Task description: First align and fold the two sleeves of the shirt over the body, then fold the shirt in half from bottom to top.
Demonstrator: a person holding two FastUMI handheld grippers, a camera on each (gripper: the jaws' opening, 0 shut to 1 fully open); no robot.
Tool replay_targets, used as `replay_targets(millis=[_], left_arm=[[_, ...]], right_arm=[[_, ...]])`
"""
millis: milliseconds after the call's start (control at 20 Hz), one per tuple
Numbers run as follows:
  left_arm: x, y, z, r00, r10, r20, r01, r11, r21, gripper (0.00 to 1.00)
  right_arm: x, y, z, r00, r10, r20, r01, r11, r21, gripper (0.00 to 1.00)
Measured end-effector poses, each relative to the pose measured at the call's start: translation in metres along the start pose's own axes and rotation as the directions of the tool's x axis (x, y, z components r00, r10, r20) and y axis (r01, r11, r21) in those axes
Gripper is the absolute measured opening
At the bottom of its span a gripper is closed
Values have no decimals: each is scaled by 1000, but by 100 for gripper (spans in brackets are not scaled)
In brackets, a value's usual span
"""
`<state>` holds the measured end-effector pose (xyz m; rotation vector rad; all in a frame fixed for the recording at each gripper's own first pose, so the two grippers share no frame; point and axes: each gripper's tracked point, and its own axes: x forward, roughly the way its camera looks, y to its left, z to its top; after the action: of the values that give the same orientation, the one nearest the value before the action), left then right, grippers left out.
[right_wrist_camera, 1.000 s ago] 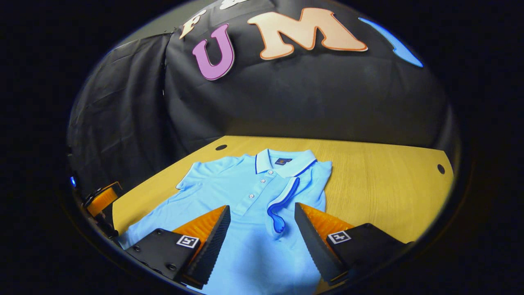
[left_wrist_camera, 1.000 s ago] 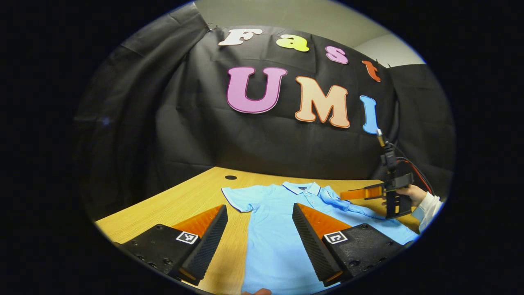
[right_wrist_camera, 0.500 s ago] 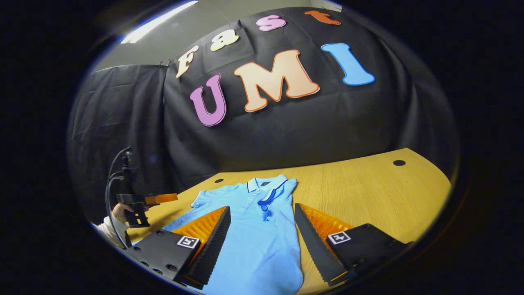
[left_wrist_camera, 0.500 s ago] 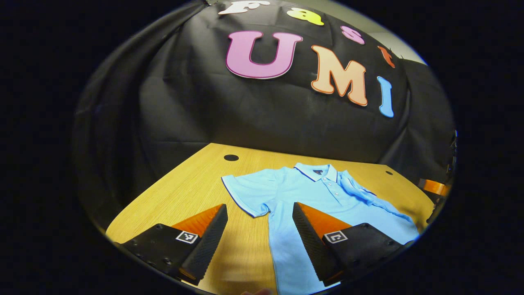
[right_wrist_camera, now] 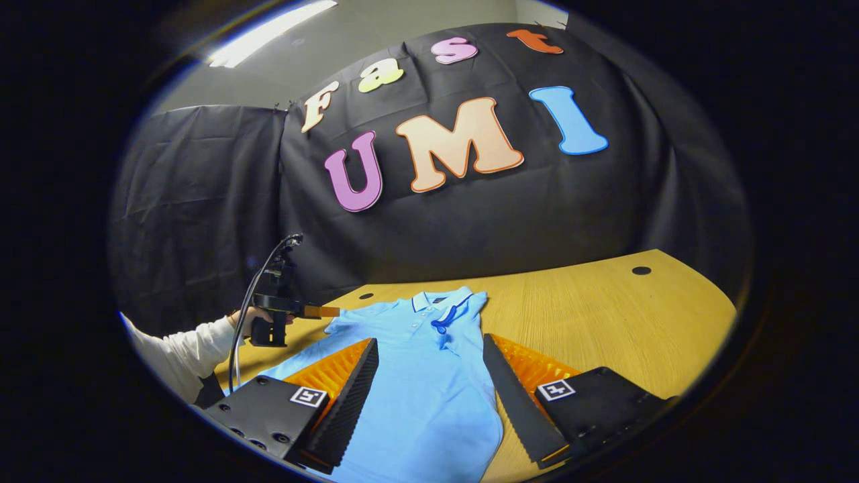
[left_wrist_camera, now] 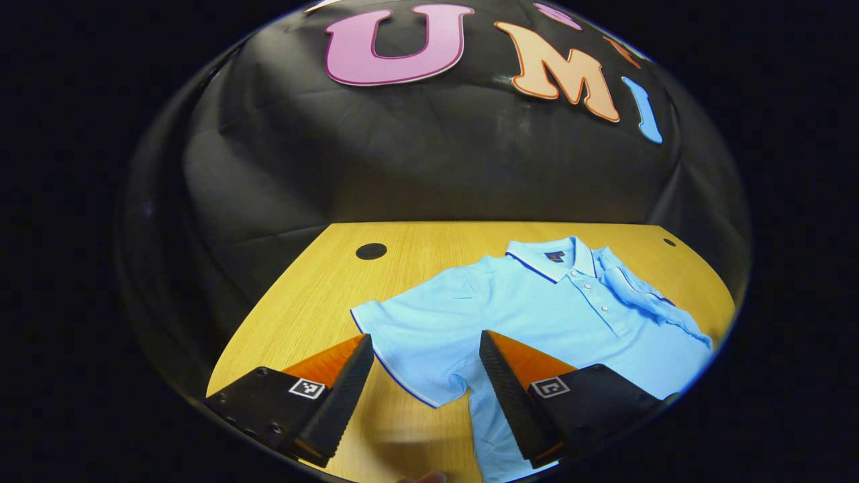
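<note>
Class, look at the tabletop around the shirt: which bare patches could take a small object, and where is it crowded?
Bare wood lies between the shirt and the table's right edge, and between the spread sleeve and the cable hole. It is crowded at that sleeve, where the open left gripper hovers; the open right gripper hangs over the body.

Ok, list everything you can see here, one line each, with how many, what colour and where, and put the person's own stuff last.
Light blue short-sleeved polo shirt: one, light blue with dark collar trim, flat on the table, one sleeve already folded over the body.
Wooden table: one, light wood with round dark holes, under the shirt.
Booth wall: one, black cloth, behind the table.
Left tool: one, open, above the spread sleeve.
Right tool: one, open, above the shirt's body.
Sleeved arm: one, white sleeve, holding the left tool.
</note>
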<state>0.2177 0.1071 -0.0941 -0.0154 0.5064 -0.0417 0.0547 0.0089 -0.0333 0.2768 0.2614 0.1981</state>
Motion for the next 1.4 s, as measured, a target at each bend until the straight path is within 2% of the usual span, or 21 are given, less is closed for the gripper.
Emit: replay_targets(millis=[250,450,600,650,800,900,950,1000,1050,1100,1150,1250,1350,1400], left_arm=[[17,16,-17,996,43,-77,-45,999,-17,94],[22,21,-25,992,39,-116,-46,997,-60,94],[24,23,-40,985,43,-168,-54,997,-56,94],[24,24,-36,987,41,-156,-51,997,-58,95],[25,23,-39,986,39,-165,-48,997,-52,93],[25,20,-41,984,29,-178,-38,998,-44,90],[25,18,-39,984,18,-176,-25,999,-42,86],[27,14,-40,983,10,-183,-18,999,-41,81],[27,10,-40,983,-1,-184,-6,999,-40,69],[29,5,-39,983,-19,-185,11,999,-44,61],[29,1,-37,982,-30,-185,23,999,-42,42],[28,-5,-37,982,-54,-181,45,998,-50,19],[30,-6,-35,983,-62,-174,53,997,-56,4],[27,-8,-36,981,-74,-179,65,996,-55,2]], right_arm=[[-7,-7,9,1000,-15,26,15,1000,0,98],[-15,-13,19,998,-28,55,27,999,19,98],[-20,-17,26,997,-31,70,28,998,49,97],[-22,-19,29,996,-27,80,22,998,64,98],[-25,-22,38,995,-20,100,9,994,112,94],[-28,-25,41,994,-24,108,11,992,122,97],[-29,-25,41,994,-26,108,12,992,123,94],[-30,-25,42,994,-25,109,12,992,123,97],[-29,-23,41,994,-22,107,9,992,124,97],[-30,-21,41,994,-19,104,6,992,125,97],[-29,-20,39,995,-17,100,4,992,125,97],[-28,-20,36,996,-17,91,6,993,122,97],[-28,-19,35,996,-17,86,7,993,116,98],[-28,-19,35,996,-19,85,9,994,113,98]])
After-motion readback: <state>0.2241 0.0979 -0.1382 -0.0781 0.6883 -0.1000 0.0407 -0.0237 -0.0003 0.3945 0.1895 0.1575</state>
